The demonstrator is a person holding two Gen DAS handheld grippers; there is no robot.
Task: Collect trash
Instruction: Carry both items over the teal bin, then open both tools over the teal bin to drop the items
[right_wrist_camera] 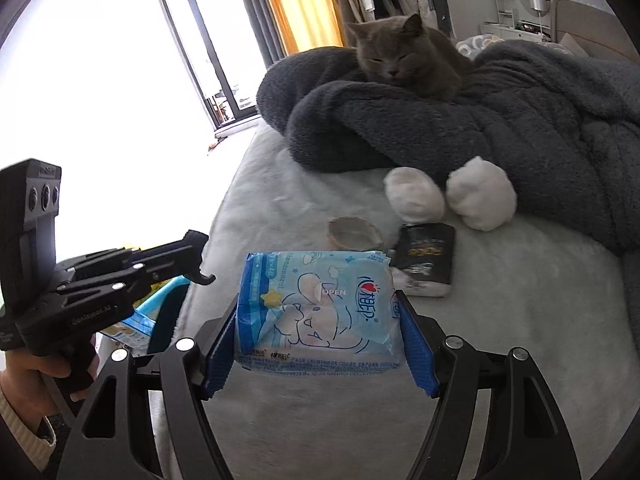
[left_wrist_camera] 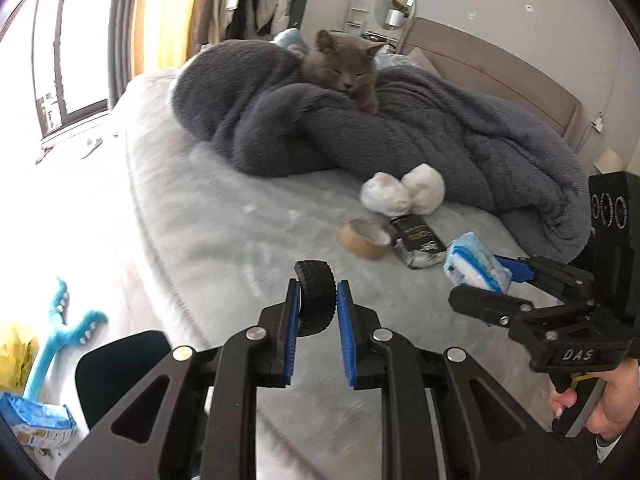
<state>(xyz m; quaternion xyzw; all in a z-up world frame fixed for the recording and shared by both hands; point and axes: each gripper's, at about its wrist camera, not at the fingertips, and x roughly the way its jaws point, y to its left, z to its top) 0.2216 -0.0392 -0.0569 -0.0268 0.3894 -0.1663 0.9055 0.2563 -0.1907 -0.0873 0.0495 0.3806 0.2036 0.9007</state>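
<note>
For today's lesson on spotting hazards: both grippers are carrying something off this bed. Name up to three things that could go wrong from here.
1. The left gripper pinches the small black wheel on its curved sides only; it could roll out and fall.
2. The right gripper holds the soft blue tissue pack by its edges; the pack may buckle and slip.
3. The cat sits on the grey blanket just behind the remaining trash; reaching there may startle it.

Glossy plastic tissue pack [right_wrist_camera: 316,312], matt rubber wheel [left_wrist_camera: 315,298], fluffy blanket [left_wrist_camera: 400,136], cardboard roll [left_wrist_camera: 364,238].
</note>
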